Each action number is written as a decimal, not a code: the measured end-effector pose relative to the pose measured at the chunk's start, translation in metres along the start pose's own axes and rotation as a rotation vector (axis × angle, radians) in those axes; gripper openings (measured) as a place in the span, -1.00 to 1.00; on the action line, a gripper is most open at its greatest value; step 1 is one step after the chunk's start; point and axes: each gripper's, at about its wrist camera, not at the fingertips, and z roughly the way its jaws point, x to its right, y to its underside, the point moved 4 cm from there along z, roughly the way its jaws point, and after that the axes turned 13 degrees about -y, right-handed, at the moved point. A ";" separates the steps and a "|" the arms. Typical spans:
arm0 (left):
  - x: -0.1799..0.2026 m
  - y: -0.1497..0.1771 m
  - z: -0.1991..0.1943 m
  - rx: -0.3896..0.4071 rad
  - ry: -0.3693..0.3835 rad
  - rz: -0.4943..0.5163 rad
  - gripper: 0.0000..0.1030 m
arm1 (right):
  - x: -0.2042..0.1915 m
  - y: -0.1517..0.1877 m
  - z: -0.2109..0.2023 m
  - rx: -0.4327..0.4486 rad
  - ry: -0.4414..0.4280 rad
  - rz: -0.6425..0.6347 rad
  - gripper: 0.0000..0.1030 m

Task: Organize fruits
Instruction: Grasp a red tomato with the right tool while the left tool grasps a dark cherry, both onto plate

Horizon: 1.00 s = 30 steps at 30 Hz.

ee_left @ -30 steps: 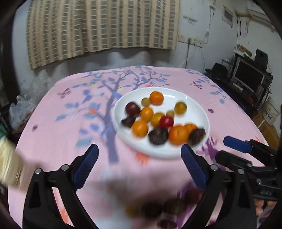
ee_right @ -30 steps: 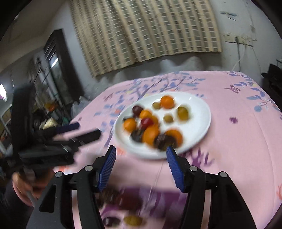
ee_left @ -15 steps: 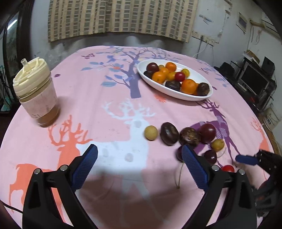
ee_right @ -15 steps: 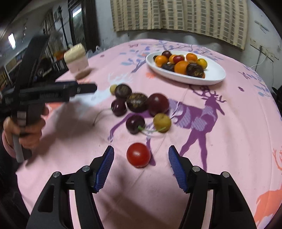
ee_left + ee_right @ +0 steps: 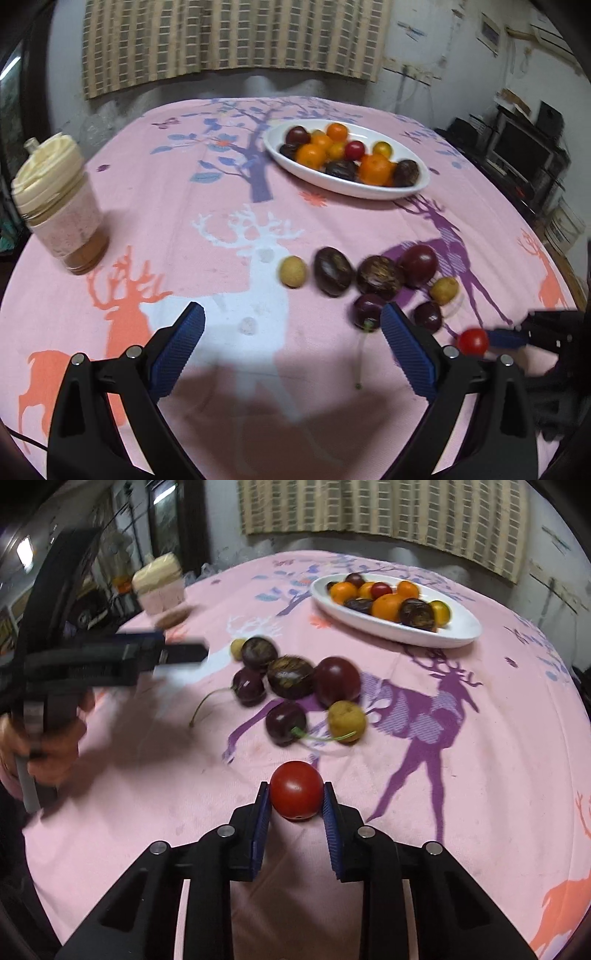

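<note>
My right gripper point(image 5: 295, 794) is shut on a red cherry tomato point(image 5: 296, 795) low over the pink cloth; the tomato also shows in the left wrist view point(image 5: 473, 341). Several loose fruits lie beyond it: dark passion fruits point(image 5: 290, 676), a dark red plum point(image 5: 337, 681), cherries point(image 5: 285, 723) and a yellow longan point(image 5: 346, 716). A white oval plate point(image 5: 458, 633) further back holds oranges, tomatoes and dark fruits. My left gripper point(image 5: 291, 328) is open and empty above the cloth, left of the loose fruits point(image 5: 332, 271).
A jar with a cream lid point(image 5: 55, 206) stands at the table's left side. The round table wears a pink cloth with deer prints point(image 5: 258, 236). Shelves with a monitor point(image 5: 524, 147) stand off the right edge.
My right gripper has moved forward and closed on the red tomato, which lay free between its open jaws half a second ago. My left gripper has shifted slightly toward the loose fruits.
</note>
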 end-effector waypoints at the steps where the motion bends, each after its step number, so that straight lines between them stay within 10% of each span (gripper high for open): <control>1: 0.006 0.001 0.001 -0.001 0.021 0.024 0.64 | 0.004 -0.002 -0.003 0.016 -0.004 0.020 -0.46; 5: 0.034 0.009 0.010 -0.020 0.052 0.151 -0.06 | 0.015 -0.004 -0.009 0.046 -0.007 0.084 -0.45; 22: 0.060 0.010 0.024 -0.039 0.090 0.205 -0.42 | 0.017 -0.005 -0.007 0.042 -0.002 0.093 -0.45; 30: 0.061 -0.086 0.020 0.053 0.115 0.150 -0.42 | 0.053 -0.061 -0.023 0.203 0.031 0.150 -0.45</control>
